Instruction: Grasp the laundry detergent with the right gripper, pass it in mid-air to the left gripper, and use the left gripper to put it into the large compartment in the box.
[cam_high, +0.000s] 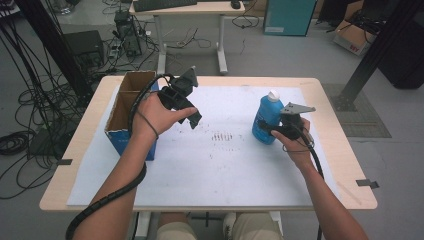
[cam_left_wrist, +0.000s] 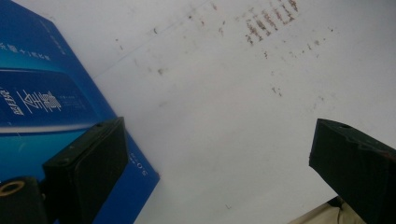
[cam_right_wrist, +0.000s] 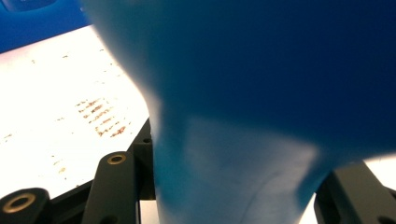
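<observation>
A blue bottle (cam_high: 265, 116) with a white cap stands upright at the right of the white sheet (cam_high: 210, 167). My right gripper (cam_high: 270, 131) is shut on its lower body from the near right side. In the right gripper view the bottle (cam_right_wrist: 261, 70) sits pressed between the jaws of the right gripper (cam_right_wrist: 238, 172). My left gripper (cam_high: 195, 120) hangs over the sheet just right of an open blue cardboard box (cam_high: 121, 143). In the left gripper view the left gripper (cam_left_wrist: 219, 140) stands open with nothing in it, and the box (cam_left_wrist: 42, 102) is beside its left jaw.
A patch of brown marks (cam_high: 222, 136) stains the middle of the sheet. The wooden table (cam_high: 80, 150) ends close on all sides. Cables (cam_high: 30, 115) lie on the floor at the left, and a white desk (cam_high: 190, 10) stands behind.
</observation>
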